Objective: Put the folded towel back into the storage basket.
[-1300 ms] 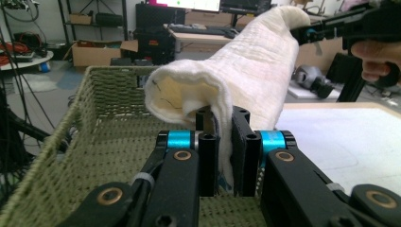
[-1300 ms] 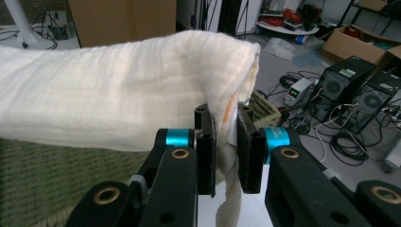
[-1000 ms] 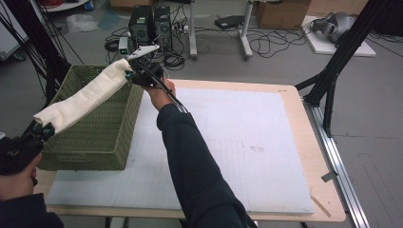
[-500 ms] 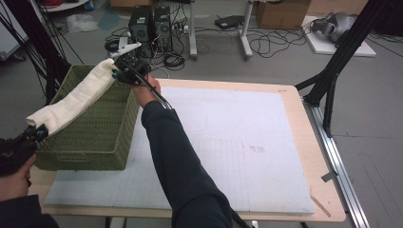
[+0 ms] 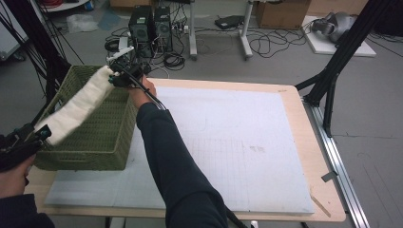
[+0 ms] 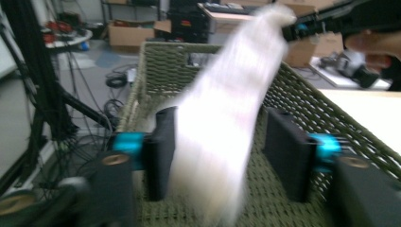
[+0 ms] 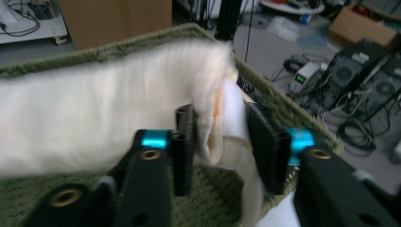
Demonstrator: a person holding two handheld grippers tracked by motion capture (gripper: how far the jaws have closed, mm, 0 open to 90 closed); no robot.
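Note:
A long white fluffy cloth [image 5: 78,107] stretches slantwise over a green woven basket [image 5: 95,152] at the table's left. My left gripper [image 5: 29,137] is at the cloth's near end and my right gripper [image 5: 114,76] at its far end, above the basket's back rim. Both sets of jaws have just been opening. In the left gripper view the blurred cloth [image 6: 222,109] lies between the left gripper's [image 6: 221,137] wide jaws, with a gap beside the right pad. In the right gripper view the cloth's end [image 7: 94,127] sits loosely between the right gripper's [image 7: 220,118] parted jaws.
The basket stands on a white foam mat [image 5: 237,142] that covers a wooden table [image 5: 309,142]. Computers [image 5: 149,26], cables and boxes lie on the floor beyond the table. A black stand [image 5: 332,71] rises at the table's right.
The right gripper has carried the cloth's far end leftward and a little down over the basket. Both grippers' jaws have parted, and the cloth hangs lower toward the basket.

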